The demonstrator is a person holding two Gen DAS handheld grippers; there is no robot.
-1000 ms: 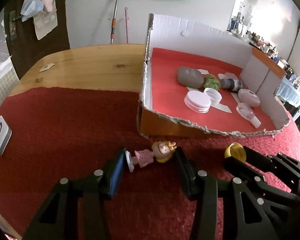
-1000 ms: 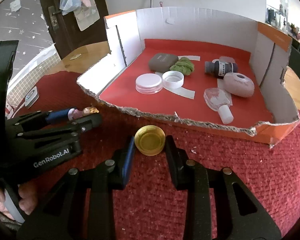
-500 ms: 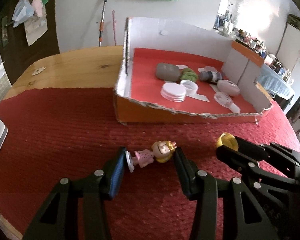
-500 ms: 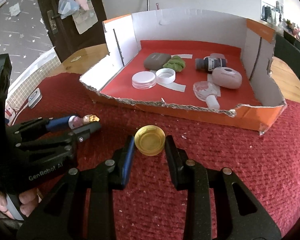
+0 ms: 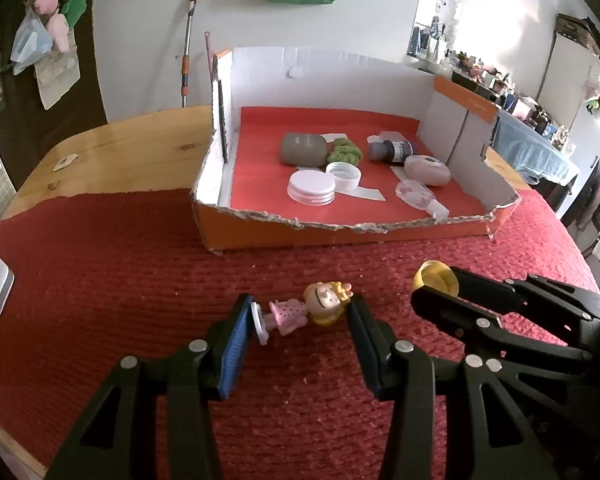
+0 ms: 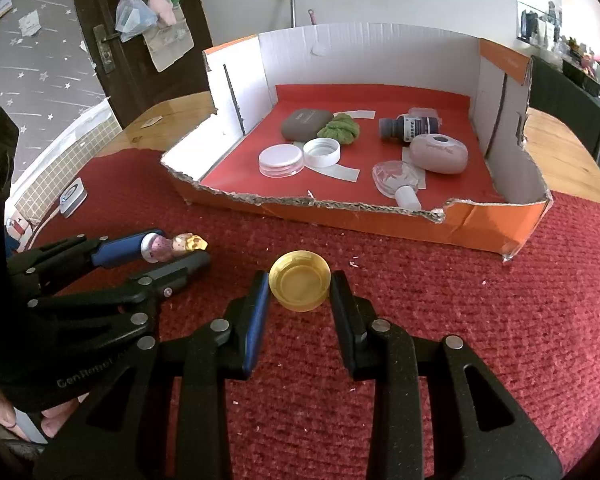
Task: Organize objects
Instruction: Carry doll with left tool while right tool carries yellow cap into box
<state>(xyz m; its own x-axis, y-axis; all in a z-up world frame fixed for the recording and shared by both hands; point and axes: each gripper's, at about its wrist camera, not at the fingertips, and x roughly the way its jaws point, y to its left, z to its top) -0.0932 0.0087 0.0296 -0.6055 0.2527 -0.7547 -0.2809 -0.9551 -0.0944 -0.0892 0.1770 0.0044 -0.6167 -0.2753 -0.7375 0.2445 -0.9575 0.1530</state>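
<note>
**Both hand-held grippers loaded, in front of the cardboard box**

The left hand-held gripper (image 5: 302, 314) is clamped on a small doll figure (image 5: 308, 310). The figure lies crosswise between the pads: its white base is against the blue left pad, its yellow-haired head against the right pad.

The right hand-held gripper (image 6: 300, 288) is clamped on a yellow cap (image 6: 300, 286), open side toward the camera, gripped at its rim by both pads.

Both grippers are over the red cloth (image 6: 460, 320) that covers the surface, just short of the torn front edge of the cardboard box (image 6: 380, 218). The left gripper is beside the right one, toward the left edge of the surface.

The box floor carries a grey case (image 6: 306, 124), a green cloth ball (image 6: 340, 128), a white lid (image 6: 281, 160), a white ring cap (image 6: 322, 152), a dark bottle (image 6: 410, 127), a pink oval case (image 6: 439, 153) and a clear bottle (image 6: 394, 178).
</note>
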